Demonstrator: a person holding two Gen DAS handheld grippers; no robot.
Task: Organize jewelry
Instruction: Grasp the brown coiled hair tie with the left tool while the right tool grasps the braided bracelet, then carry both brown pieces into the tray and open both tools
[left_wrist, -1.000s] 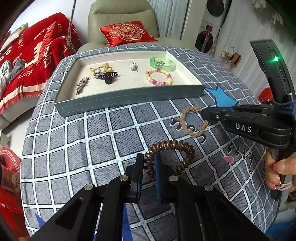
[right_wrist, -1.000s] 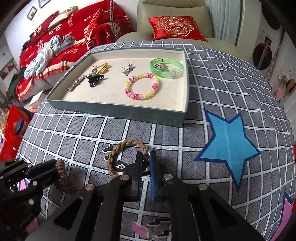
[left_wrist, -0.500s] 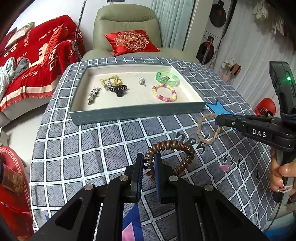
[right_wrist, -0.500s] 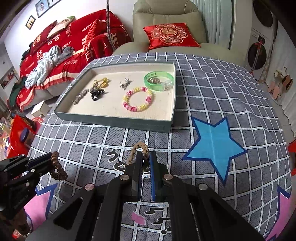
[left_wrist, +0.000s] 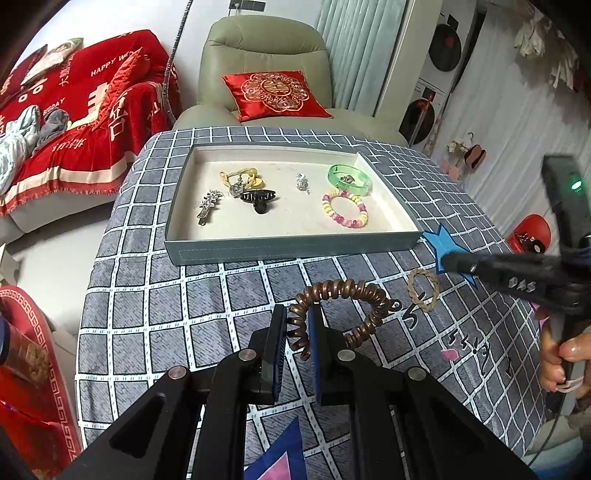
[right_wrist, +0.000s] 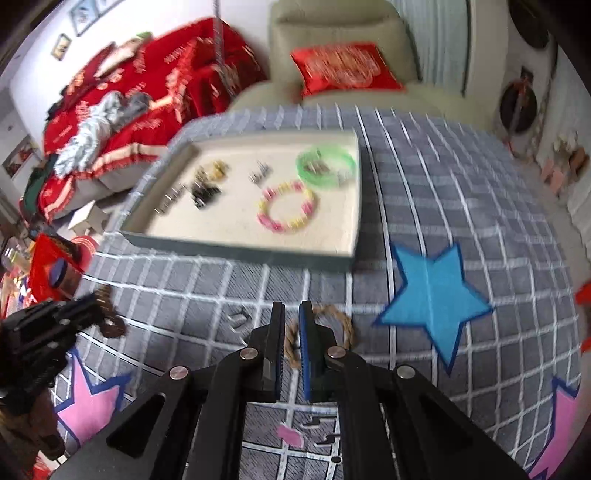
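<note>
My left gripper (left_wrist: 298, 321) is shut on a brown spiral hair tie (left_wrist: 343, 295) and holds it above the checked tablecloth. My right gripper (right_wrist: 291, 321) is shut on a braided tan rope bracelet (right_wrist: 332, 325), also lifted; the bracelet also shows in the left wrist view (left_wrist: 423, 290) hanging from the right gripper (left_wrist: 448, 263). The grey jewelry tray (left_wrist: 291, 245) lies ahead and holds a green bangle (left_wrist: 349, 179), a pink and yellow bead bracelet (left_wrist: 345, 208), a black claw clip (left_wrist: 258, 197) and several small pieces. The right wrist view is blurred.
The table is round with a grey checked cloth bearing a blue star (right_wrist: 432, 295) and pink shapes. A beige armchair with a red cushion (left_wrist: 273, 94) stands behind the table. A red-covered sofa (left_wrist: 74, 110) is at the left.
Both grippers have risen and pulled back from the table, each carrying its piece. The tray now looks farther away. The rope bracelet has left the cloth.
</note>
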